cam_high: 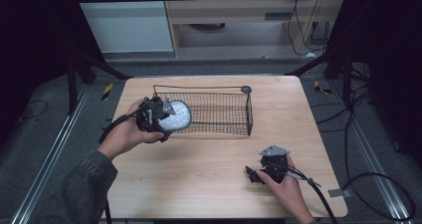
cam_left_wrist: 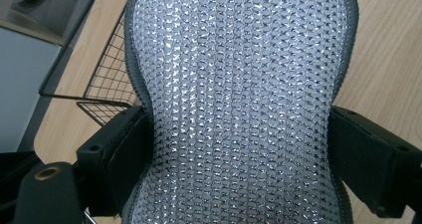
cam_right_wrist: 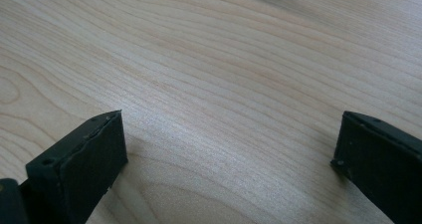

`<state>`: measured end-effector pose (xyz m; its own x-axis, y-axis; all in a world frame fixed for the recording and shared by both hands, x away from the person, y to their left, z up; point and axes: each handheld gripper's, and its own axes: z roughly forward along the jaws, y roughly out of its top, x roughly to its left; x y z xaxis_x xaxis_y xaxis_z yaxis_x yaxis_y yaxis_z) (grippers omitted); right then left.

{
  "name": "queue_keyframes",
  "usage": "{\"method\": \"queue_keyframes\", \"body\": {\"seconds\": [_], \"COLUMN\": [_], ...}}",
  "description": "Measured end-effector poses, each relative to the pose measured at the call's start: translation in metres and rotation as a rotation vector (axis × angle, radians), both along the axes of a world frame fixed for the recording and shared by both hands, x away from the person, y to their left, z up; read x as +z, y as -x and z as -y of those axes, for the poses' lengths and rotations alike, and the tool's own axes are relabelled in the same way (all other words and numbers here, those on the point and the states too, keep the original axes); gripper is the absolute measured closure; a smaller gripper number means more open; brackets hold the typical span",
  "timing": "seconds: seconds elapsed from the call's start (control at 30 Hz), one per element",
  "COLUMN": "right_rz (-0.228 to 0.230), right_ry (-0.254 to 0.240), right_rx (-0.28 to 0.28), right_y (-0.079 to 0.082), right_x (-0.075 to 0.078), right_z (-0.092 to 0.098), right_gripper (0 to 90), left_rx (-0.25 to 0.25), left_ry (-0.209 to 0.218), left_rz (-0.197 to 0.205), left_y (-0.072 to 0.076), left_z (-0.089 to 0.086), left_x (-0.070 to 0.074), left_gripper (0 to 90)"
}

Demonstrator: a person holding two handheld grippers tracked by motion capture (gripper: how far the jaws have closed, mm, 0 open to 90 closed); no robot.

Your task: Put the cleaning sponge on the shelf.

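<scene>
On the left side of a light wooden counter (cam_high: pixel 209 154), a person's left hand (cam_high: pixel 127 134) holds the left gripper (cam_high: pixel 166 115) at the near left corner of a black wire basket (cam_high: pixel 219 112), its jaws clamped on a silvery mesh pad (cam_high: pixel 178 115) with a grey edge. From above, the pad sits at the basket's left end, level with the rim; whether it rests on the wire or hangs just clear of it cannot be told. Seen from the left gripper view, the pad (cam_left_wrist: pixel 244 104) runs up between the two black jaws, which press on its narrowed waist from either side, with a corner of the basket (cam_left_wrist: pixel 107 84) and bare wood behind it. The basket stands upright across the middle of the counter, long side facing the person, a small round tab on its far right corner. To the right and nearer the person, well apart from the basket, the right hand (cam_high: pixel 286 184) holds the right gripper (cam_high: pixel 254 175) low over the wood, its grey plate on top and cable trailing toward the counter's near right edge. Its own view shows the right gripper (cam_right_wrist: pixel 229 154) with both jaws spread wide and nothing between them but wood grain.
</scene>
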<state>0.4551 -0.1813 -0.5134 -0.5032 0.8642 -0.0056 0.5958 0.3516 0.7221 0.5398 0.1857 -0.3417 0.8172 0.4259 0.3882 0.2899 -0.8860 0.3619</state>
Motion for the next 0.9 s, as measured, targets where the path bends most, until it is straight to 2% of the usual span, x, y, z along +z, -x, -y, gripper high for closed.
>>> {"method": "queue_keyframes", "body": {"seconds": [0.37, 0.9], "right_rz": [-0.002, -0.002], "right_ry": [-0.001, 0.001], "right_rx": [0.002, -0.003], "right_y": [0.000, -0.001], "right_x": [0.000, 0.000], "right_z": [0.000, -0.001], "right_gripper": [0.4, 0.4], "left_rx": [-0.004, -0.016], "left_ry": [-0.011, -0.040], "left_rz": [0.022, 0.036], "left_y": [-0.018, -0.032], "left_z": [0.004, 0.012], "left_x": [0.006, 0.013], "left_gripper": [13.0, 13.1]}}
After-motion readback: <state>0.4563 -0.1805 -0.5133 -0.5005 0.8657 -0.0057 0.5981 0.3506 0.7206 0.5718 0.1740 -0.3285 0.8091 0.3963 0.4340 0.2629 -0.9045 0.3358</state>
